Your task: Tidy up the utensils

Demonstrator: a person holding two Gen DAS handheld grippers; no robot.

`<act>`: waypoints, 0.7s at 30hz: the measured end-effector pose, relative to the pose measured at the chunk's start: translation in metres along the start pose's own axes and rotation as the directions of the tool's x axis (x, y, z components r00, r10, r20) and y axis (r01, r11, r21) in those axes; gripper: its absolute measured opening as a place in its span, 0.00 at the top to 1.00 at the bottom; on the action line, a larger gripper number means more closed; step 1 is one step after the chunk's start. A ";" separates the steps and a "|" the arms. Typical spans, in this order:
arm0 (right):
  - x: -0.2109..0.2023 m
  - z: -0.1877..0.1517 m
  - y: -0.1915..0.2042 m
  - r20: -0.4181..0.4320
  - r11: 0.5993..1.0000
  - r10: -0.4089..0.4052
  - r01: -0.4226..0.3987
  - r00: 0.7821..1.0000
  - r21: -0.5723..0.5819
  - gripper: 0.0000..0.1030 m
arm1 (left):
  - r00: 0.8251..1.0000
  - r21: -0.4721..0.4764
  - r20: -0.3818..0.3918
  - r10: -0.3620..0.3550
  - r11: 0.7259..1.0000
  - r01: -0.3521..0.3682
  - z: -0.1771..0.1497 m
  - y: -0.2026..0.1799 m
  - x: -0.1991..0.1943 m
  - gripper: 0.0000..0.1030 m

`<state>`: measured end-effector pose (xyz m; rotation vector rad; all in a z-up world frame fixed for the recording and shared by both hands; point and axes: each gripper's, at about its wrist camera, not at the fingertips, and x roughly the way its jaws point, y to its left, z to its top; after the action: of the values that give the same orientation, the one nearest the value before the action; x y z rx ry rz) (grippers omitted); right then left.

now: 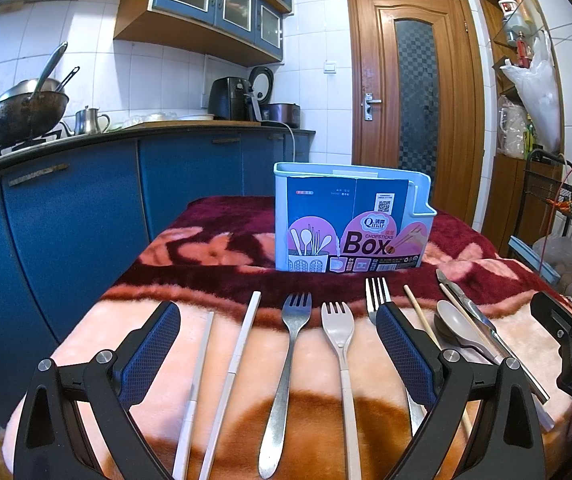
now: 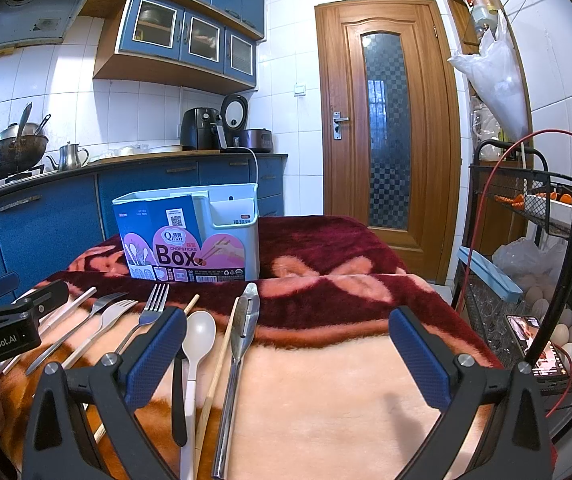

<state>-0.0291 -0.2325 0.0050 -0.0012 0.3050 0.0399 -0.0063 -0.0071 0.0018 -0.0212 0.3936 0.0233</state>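
Note:
A light-blue chopsticks box stands upright on the blanket-covered table, behind a row of utensils. In the left wrist view my left gripper is open over two white chopsticks, a metal fork and a white plastic fork. Its right finger hides part of a second metal fork. My right gripper is open, holding nothing. A white spoon, a wooden chopstick and a metal knife lie by its left finger.
Blue cabinets and a counter with a wok, kettle and air fryer run along the left. A wooden door is behind the table. To the right stands a wire rack with eggs and a phone.

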 end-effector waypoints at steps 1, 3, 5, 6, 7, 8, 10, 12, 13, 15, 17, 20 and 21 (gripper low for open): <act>0.000 0.000 0.000 0.000 1.000 0.000 0.000 1.000 0.000 0.00 | 1.000 0.001 0.001 0.001 1.000 -0.001 0.000 0.000 0.000 0.05; 0.000 0.000 0.000 0.000 1.000 0.000 0.000 1.000 0.000 0.00 | 1.000 0.000 0.000 0.000 1.000 0.000 0.000 0.000 0.000 0.05; 0.000 0.000 0.000 0.000 1.000 0.000 0.000 1.000 0.000 0.00 | 1.000 0.000 0.001 0.000 1.000 0.000 0.000 0.000 0.000 0.05; -0.001 0.000 0.000 0.000 1.000 0.000 0.000 1.000 0.000 0.00 | 1.000 0.000 0.001 0.000 1.000 0.000 0.000 0.000 0.000 0.05; 0.000 0.000 0.000 0.000 1.000 0.000 0.000 1.000 0.000 0.00 | 1.000 0.000 0.001 0.000 1.000 0.000 0.000 0.000 0.000 0.05; 0.000 0.000 0.000 0.000 1.000 0.000 0.000 1.000 0.000 0.00 | 1.000 0.000 0.001 0.000 1.000 0.000 0.000 0.000 0.000 0.05; 0.000 0.000 0.000 0.001 1.000 0.000 0.000 1.000 0.000 0.00 | 1.000 0.000 0.001 0.001 1.000 -0.001 0.000 0.000 0.000 0.05; -0.001 0.001 0.000 0.000 1.000 0.000 0.000 1.000 0.000 0.00 | 1.000 0.001 0.001 0.001 1.000 -0.001 0.000 -0.001 0.000 0.05; 0.000 0.000 0.000 0.001 1.000 0.000 0.000 1.000 0.000 0.00 | 1.000 0.001 0.001 0.001 1.000 -0.001 0.000 -0.001 0.000 0.05; 0.001 0.000 0.001 0.000 1.000 0.000 0.000 1.000 -0.001 0.00 | 1.000 0.000 0.001 0.001 1.000 -0.001 0.000 0.000 0.000 0.05; 0.002 -0.001 0.002 0.001 1.000 0.001 -0.001 1.000 -0.001 0.00 | 1.000 0.000 0.002 0.001 1.000 -0.001 0.000 0.000 0.000 0.05; 0.004 -0.002 0.003 0.000 1.000 0.000 0.000 1.000 -0.001 0.00 | 1.000 0.001 0.002 0.001 1.000 -0.001 -0.001 0.000 0.000 0.05; 0.004 -0.002 0.004 -0.001 1.000 0.002 -0.002 1.000 -0.002 0.00 | 1.000 0.001 0.002 0.001 1.000 -0.001 0.000 0.000 0.000 0.05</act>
<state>-0.0263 -0.2285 0.0018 -0.0027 0.3063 0.0421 -0.0065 -0.0075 0.0014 -0.0202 0.3915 0.0241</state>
